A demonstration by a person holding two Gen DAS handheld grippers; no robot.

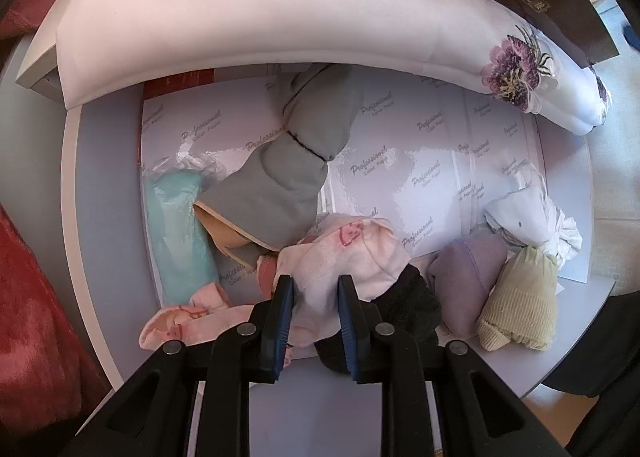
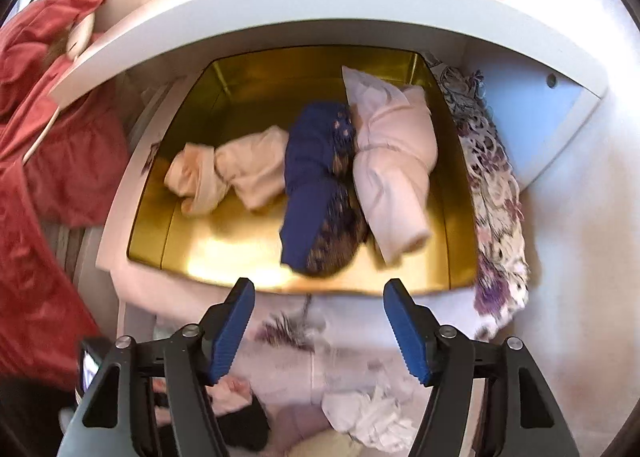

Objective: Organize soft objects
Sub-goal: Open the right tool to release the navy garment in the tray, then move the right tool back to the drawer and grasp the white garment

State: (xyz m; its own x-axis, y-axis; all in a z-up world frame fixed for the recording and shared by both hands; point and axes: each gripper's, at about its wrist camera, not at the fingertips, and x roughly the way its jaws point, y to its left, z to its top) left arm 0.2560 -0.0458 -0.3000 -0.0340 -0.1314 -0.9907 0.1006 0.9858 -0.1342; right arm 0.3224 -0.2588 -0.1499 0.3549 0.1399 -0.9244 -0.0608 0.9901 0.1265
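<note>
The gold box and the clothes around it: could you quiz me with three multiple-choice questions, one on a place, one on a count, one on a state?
1. Where does the dark blue bundle lie?
A. inside the gold box
B. on the red cloth
C. on the floor

2. How many rolled bundles are in the box?
A. one
B. three
C. six

3. The left hand-held gripper is:
A. wide open
B. out of view
C. shut on the pink-print garment

A: it rests on the gold floor.
B: cream, blue, pale pink.
C: pads squeeze the cloth.

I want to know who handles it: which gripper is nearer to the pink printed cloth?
Left. The left gripper is shut on the pink printed cloth; the right gripper is open above the gold box.
</note>
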